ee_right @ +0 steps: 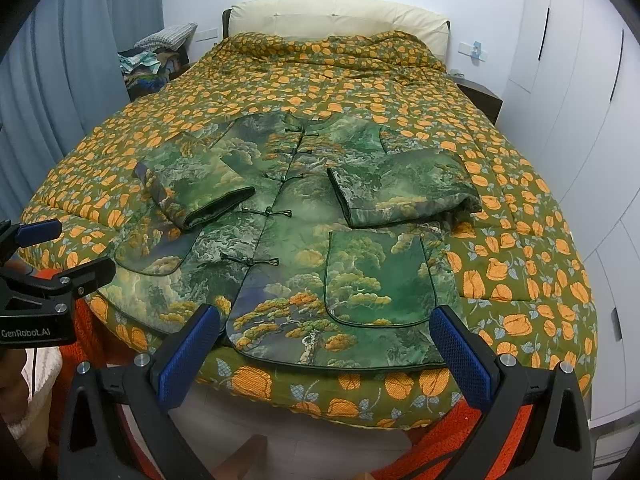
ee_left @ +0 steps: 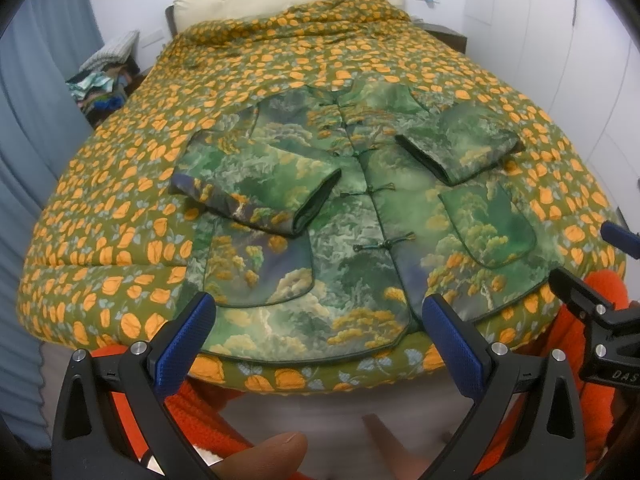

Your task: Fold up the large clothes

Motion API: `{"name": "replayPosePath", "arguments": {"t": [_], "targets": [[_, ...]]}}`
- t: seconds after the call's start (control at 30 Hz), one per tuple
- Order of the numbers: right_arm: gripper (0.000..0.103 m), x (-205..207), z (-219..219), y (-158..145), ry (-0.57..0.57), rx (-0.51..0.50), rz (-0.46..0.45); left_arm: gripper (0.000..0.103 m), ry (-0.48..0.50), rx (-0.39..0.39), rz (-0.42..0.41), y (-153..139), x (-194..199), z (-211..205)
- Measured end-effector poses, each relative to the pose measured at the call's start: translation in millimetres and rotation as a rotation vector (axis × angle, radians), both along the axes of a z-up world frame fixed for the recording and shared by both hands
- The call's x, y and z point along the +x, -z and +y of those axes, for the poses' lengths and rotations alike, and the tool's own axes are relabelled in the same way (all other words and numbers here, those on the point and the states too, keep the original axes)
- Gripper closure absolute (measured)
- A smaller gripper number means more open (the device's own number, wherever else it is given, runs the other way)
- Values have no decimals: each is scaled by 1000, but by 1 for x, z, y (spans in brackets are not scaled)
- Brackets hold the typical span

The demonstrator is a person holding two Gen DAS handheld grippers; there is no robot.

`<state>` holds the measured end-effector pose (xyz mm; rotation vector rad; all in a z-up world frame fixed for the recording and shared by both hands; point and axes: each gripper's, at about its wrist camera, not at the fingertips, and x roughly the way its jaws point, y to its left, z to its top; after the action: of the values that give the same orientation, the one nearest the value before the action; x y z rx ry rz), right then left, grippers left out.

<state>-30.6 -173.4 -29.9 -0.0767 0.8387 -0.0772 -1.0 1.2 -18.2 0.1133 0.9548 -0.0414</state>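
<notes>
A green landscape-print jacket (ee_left: pixel 352 216) with knot buttons lies face up on the bed, hem toward me; it also shows in the right wrist view (ee_right: pixel 296 240). Both sleeves are folded in across the chest: the left sleeve (ee_left: pixel 260 188) and the right sleeve (ee_left: pixel 456 144). My left gripper (ee_left: pixel 316 336) is open and empty, just short of the hem's left half. My right gripper (ee_right: pixel 326 344) is open and empty, just short of the hem's right half. Each gripper shows at the edge of the other's view.
The bed carries an olive quilt with orange flowers (ee_left: pixel 120 184), with a cream headboard (ee_right: pixel 340 16) behind. A pile of clothes (ee_right: pixel 152 64) sits at the far left by blue curtains. White wardrobe doors (ee_right: pixel 580 120) and a dark nightstand (ee_right: pixel 480 100) stand at the right.
</notes>
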Motion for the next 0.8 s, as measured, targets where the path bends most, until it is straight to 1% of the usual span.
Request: {"name": "replayPosePath", "arguments": {"t": [0.8], "targets": [[0,0,-1,0,0,2,1,0,2,13,11,2,-1,-5]]}}
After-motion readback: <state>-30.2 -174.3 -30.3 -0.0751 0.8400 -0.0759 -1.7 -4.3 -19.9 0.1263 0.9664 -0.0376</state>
